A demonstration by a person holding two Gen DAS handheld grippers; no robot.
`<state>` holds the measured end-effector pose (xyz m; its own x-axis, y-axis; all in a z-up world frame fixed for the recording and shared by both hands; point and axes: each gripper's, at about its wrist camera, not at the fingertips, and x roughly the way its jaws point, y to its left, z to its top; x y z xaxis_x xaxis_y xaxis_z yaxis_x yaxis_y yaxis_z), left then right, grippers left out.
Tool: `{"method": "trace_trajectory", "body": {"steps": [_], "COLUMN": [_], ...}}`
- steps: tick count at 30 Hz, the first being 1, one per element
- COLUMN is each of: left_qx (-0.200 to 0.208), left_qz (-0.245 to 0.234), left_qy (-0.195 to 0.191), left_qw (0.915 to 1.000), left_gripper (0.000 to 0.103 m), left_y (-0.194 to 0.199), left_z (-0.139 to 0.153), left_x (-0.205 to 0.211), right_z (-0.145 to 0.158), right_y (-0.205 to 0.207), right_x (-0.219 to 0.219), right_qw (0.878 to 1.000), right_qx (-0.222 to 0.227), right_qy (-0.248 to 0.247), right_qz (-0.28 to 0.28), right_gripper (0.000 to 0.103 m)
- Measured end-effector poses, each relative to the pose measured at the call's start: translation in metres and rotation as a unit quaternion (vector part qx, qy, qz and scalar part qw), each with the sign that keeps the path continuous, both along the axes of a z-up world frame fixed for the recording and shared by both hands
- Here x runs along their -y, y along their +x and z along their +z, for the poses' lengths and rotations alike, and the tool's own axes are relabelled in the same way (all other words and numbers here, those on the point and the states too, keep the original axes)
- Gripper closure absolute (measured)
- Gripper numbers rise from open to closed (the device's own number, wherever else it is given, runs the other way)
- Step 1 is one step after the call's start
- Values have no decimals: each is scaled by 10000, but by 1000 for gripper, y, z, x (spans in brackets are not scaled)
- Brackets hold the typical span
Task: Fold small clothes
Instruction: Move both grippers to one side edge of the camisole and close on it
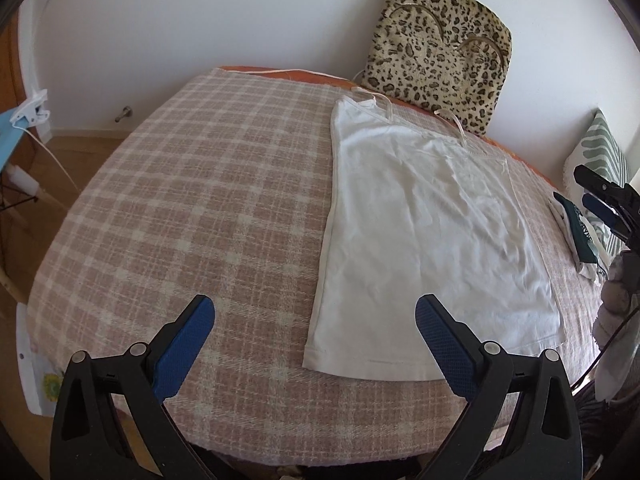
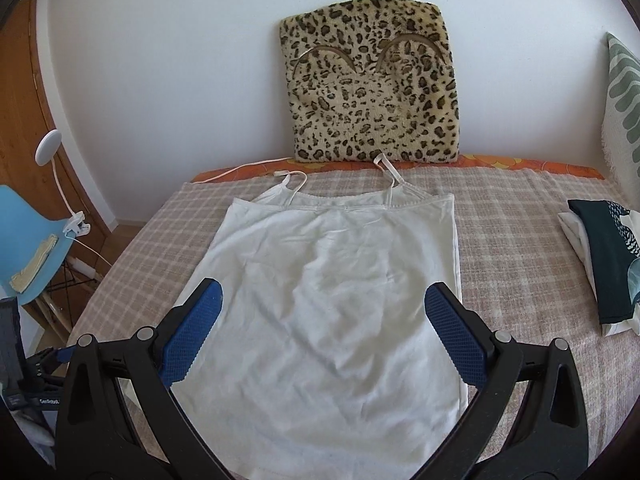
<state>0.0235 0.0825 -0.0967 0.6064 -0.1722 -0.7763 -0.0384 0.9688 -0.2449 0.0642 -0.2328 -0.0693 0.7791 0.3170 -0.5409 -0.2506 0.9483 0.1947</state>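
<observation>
White camisole (image 1: 432, 232) lies flat on the checked blanket (image 1: 192, 200), right of centre; left gripper (image 1: 316, 312) hangs open at the bottom of the frame.

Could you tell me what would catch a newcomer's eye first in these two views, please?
The white camisole stands out first, spread flat and unfolded in the middle of the pink plaid blanket, straps toward the wall. Behind it a leopard-print cushion leans upright against the white wall. Both the left gripper and the right gripper hang open above the bed, and folded clothes are piled at the blanket's right edge.
</observation>
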Motion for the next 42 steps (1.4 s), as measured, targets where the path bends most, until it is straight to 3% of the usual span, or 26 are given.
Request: {"method": "trace_trajectory", "body": {"steps": [6,8,12,14,18,22,26,30,36,42], "left_qx": [-392,-428,-483,-546,-498,-542,-593,-492,-480,-483], "left_qz": [-72,-160,-279,-318,-367,-428,-491,-526,-559,-566], "left_qy": [-557,-556,-598,-729,-641,-856,-947,-884,-887,-997], "left_qw": [9977,9974,9966,9953,9960,9939,9925,9935,9933,9922], "left_gripper": [25,37,47,54,59,76,78,85,90,93], "left_y": [3,3,4,6,7,8,11,12,13,15], "left_z": [-24,-30,-38,-43,-45,-45,-42,-40,-43,-47], "left_x": [-6,-3,1,0,1,2,7,11,9,4], "right_z": [3,3,-1,-4,-8,-14,-28,-43,-56,-73], "right_y": [50,67,100,114,139,170,199,225,249,263], "right_x": [-62,-79,-110,-125,-152,-174,-197,-213,-234,-258], "right_qw": [9966,9945,9885,9860,9814,9775,9720,9694,9691,9640], "right_qx": [-208,-334,-628,-739,-952,-1267,-1649,-1879,-1981,-1945], "right_qy": [-374,-344,-316,-388,-447,-403,-416,-501,-687,-1451], "right_qz": [703,933,1339,1441,1606,1638,1623,1500,1297,1091], "right_gripper": [24,27,37,37,37,37,38,47,49,59]}}
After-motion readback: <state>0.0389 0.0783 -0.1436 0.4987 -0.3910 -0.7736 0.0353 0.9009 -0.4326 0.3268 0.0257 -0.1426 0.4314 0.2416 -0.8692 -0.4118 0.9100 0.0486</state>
